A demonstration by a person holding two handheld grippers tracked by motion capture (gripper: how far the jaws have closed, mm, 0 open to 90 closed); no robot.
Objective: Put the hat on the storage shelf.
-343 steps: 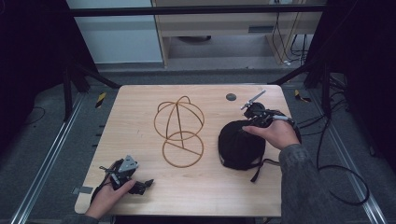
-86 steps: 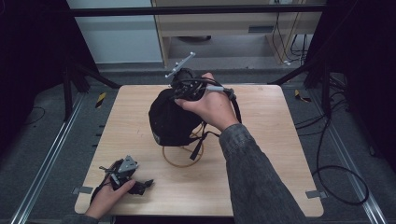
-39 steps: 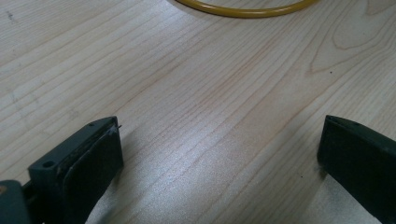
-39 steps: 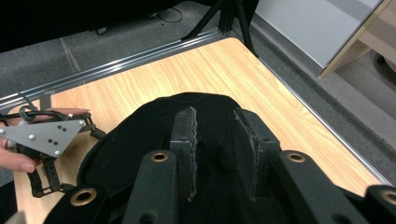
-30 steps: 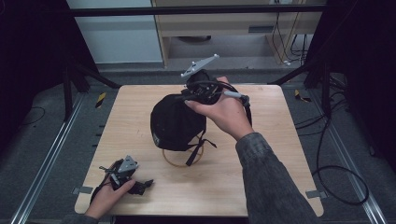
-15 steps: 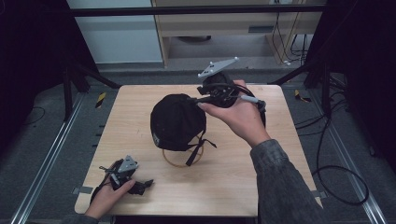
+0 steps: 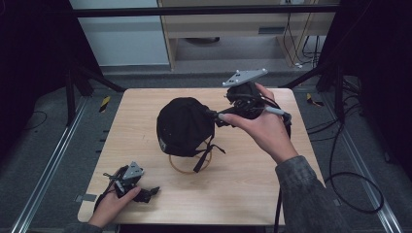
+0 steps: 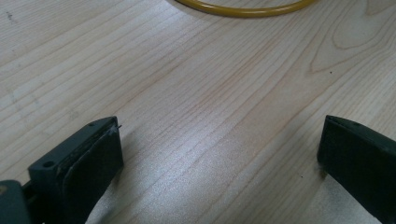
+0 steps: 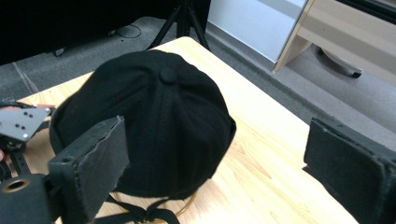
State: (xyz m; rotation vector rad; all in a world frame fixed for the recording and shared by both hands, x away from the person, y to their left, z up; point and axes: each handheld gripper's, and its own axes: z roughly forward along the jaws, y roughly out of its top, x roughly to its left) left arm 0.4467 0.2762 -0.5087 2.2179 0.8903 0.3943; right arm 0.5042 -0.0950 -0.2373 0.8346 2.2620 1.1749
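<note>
At table centre, black cap (image 7: 184,127) sits on wire stand (image 7: 187,165). Right gripper (image 7: 216,116) at its 3 o'clock, jaws just opened wide, nothing between. Left gripper (image 7: 145,192) at 7 o'clock rests on table (image 7: 145,111), jaws spread.

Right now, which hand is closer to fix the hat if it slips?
Probably the right. The right hand-held gripper is open beside the black cap on its wire stand. The left hand-held gripper rests open at the table's near corner.
</note>
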